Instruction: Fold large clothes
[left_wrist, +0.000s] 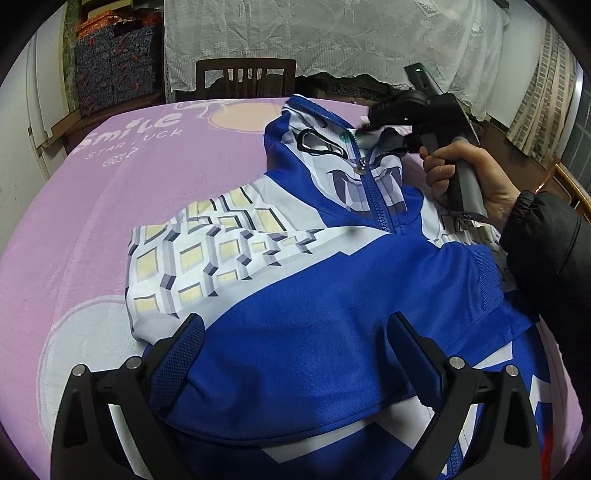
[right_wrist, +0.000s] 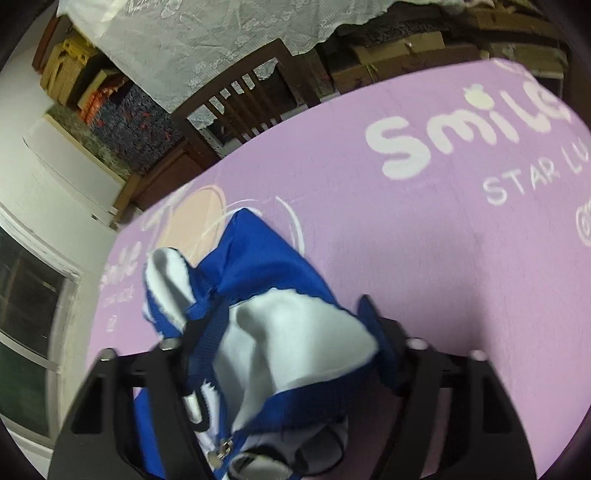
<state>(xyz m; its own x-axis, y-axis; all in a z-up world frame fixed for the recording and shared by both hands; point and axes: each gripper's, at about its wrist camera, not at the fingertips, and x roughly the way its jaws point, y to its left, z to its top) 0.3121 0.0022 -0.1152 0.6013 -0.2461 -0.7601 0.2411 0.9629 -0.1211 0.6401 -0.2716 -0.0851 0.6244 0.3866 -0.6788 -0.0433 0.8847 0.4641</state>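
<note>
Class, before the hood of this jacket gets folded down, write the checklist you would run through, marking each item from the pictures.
1. Right claw has the hood between its fingers: ok.
2. Right claw clamped firmly: cannot tell.
3. Left claw open over the blue jacket: ok.
4. Sleeve folded across the front: ok.
5. Zipper closed: ok.
6. Jacket lies on the purple blanket: ok.

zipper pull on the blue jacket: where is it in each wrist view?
Left wrist: zipper pull upper centre, on the jacket below the collar, left of the right claw.
Right wrist: zipper pull bottom centre, between the claw fingers.
Shared landmark: wooden chair behind the table.
</note>
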